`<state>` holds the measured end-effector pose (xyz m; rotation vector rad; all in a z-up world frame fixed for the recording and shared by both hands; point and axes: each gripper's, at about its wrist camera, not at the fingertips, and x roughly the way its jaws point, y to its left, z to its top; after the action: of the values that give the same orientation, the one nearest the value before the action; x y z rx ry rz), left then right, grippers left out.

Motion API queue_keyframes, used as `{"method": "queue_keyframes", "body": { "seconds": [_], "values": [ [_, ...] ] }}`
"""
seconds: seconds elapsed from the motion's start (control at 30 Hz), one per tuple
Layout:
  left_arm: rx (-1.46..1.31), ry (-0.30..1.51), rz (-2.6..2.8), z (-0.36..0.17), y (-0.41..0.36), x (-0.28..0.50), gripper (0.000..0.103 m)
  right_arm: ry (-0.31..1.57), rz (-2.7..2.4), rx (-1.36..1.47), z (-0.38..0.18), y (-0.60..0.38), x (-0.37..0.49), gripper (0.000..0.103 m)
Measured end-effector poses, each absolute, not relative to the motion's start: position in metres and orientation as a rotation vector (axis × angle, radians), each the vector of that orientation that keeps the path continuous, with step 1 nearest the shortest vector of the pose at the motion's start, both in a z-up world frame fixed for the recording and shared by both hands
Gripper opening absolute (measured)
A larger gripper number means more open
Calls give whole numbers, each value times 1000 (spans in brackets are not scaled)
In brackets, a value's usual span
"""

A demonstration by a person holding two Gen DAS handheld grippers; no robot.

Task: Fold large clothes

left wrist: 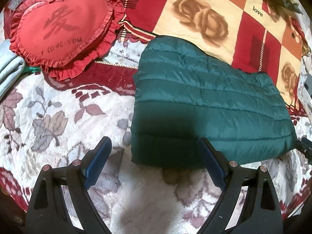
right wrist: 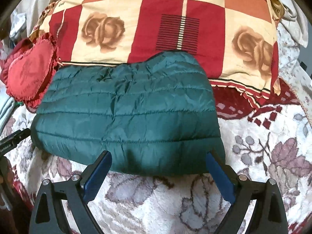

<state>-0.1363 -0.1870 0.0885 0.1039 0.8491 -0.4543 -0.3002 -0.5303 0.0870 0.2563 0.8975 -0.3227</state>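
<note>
A dark green quilted puffer jacket [left wrist: 210,101] lies folded into a compact rectangle on the floral bedspread; it also shows in the right wrist view [right wrist: 128,113]. My left gripper [left wrist: 155,148] is open and empty, just above the jacket's near left corner. My right gripper [right wrist: 158,161] is open and empty, its jaws spread over the jacket's near right edge. The right gripper's tip shows at the far right of the left wrist view [left wrist: 304,146], and the left gripper shows at the left edge of the right wrist view [right wrist: 13,138].
A red heart-shaped ruffled pillow [left wrist: 62,31] lies to the jacket's left. A red, cream and orange rose-print quilt [right wrist: 171,29] lies bunched behind the jacket. Light blue folded cloth [left wrist: 9,70] sits at the far left. The white floral bedspread [left wrist: 58,120] covers the bed.
</note>
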Motion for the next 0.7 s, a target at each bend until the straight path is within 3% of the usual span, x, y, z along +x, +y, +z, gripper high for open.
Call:
{"method": "queue_keyframes", "body": {
  "seconds": [0.7],
  "values": [
    [-79,984,-530,59,-169,-114,91,900,-340,301,83,-554,-299,96]
  ]
}}
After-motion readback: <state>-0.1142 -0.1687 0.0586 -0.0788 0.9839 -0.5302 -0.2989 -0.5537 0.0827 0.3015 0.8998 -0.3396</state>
